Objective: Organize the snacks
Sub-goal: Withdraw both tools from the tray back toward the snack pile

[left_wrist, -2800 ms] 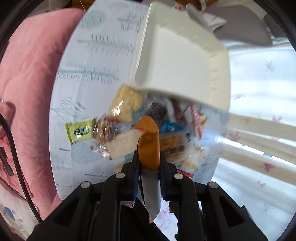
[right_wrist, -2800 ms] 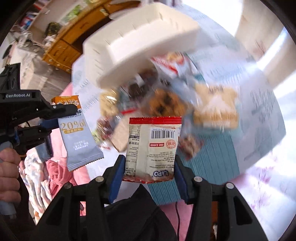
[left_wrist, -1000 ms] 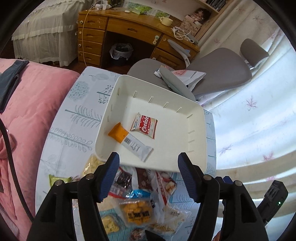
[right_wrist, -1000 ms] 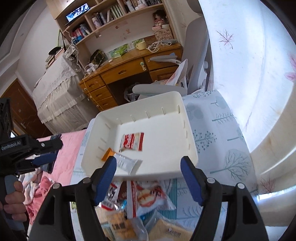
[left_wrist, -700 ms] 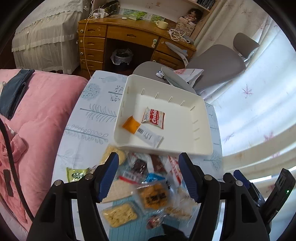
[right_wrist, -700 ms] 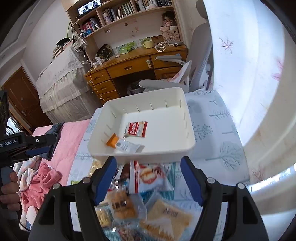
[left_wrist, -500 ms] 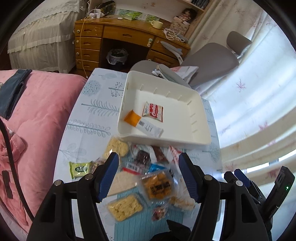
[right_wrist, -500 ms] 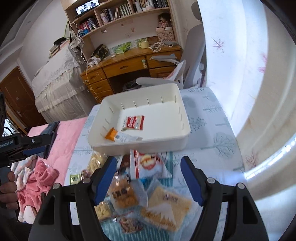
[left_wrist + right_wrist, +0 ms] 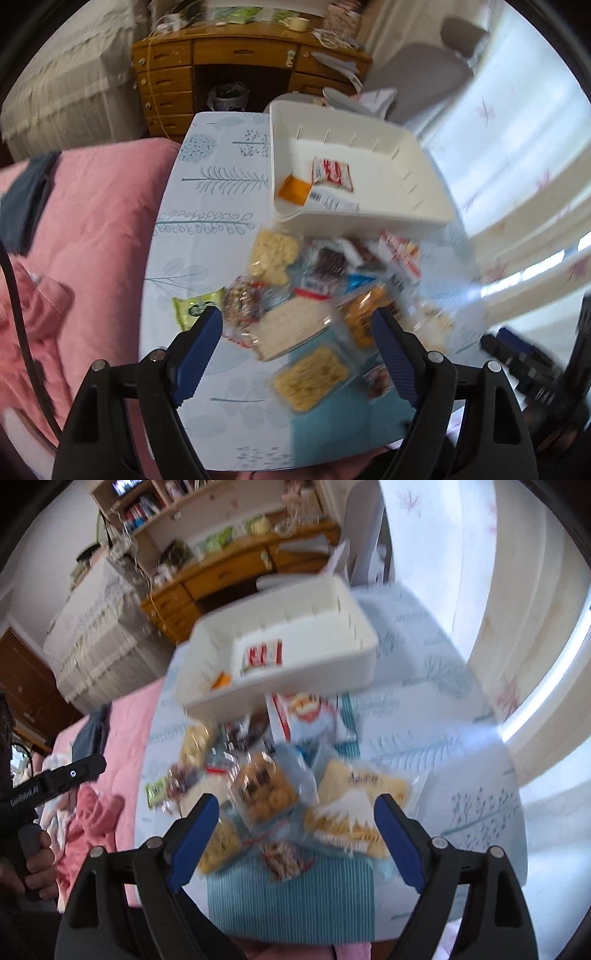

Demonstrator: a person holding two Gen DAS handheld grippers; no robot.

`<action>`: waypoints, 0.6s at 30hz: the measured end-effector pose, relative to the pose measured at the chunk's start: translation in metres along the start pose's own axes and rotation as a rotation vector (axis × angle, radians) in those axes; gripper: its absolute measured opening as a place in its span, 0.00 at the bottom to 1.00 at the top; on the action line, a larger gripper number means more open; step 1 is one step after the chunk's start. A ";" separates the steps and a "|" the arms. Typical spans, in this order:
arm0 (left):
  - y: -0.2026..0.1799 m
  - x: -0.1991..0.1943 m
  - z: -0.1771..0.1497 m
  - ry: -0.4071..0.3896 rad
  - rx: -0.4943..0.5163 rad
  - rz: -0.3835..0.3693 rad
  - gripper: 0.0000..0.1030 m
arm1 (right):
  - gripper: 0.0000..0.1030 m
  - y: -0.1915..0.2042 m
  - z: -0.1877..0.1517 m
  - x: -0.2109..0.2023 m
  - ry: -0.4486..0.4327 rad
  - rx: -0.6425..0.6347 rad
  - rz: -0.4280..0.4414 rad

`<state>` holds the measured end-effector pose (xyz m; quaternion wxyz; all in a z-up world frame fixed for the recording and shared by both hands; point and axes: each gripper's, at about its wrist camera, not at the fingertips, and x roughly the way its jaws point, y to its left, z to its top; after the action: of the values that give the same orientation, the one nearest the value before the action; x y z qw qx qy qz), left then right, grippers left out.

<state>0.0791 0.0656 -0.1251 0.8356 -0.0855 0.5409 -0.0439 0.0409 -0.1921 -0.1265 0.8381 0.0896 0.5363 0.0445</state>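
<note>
A white tray [image 9: 417,218] [image 9: 325,668] stands at the far end of the table and holds a red-and-white packet [image 9: 332,174] [image 9: 263,654] and an orange-and-grey bar [image 9: 312,194]. A pile of snack packets [image 9: 314,295] [image 9: 280,775] lies in front of the tray. My left gripper [image 9: 297,349] is open and empty above the near side of the pile. My right gripper [image 9: 297,829] is open and empty above the pile too. Both views are blurred.
A green packet [image 9: 192,306] lies apart at the pile's left. A pink quilt [image 9: 74,240] borders the table on the left. A wooden desk [image 9: 229,66] and a grey chair [image 9: 413,77] stand beyond the table. A curtained window is on the right.
Both grippers let go of their packets into the tray, opened, then drew back and down toward the snack pile. The tray now sits farther off in both views.
</note>
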 end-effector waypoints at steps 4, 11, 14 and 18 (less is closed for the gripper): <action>0.000 0.014 -0.016 0.028 0.058 0.027 0.80 | 0.85 -0.010 -0.008 0.024 0.122 0.044 -0.031; -0.009 0.049 -0.037 0.080 0.224 0.017 0.80 | 0.85 -0.043 -0.025 0.063 0.288 0.238 0.014; -0.023 0.070 -0.047 0.130 0.353 0.036 0.80 | 0.85 -0.051 -0.031 0.079 0.359 0.291 0.004; -0.050 0.098 -0.072 0.187 0.559 0.089 0.80 | 0.85 -0.057 -0.033 0.098 0.421 0.330 -0.011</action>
<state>0.0551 -0.0063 -0.2320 0.7744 0.1764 0.5856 -0.1621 0.0508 -0.2281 -0.2383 0.6823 0.2108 0.6993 -0.0306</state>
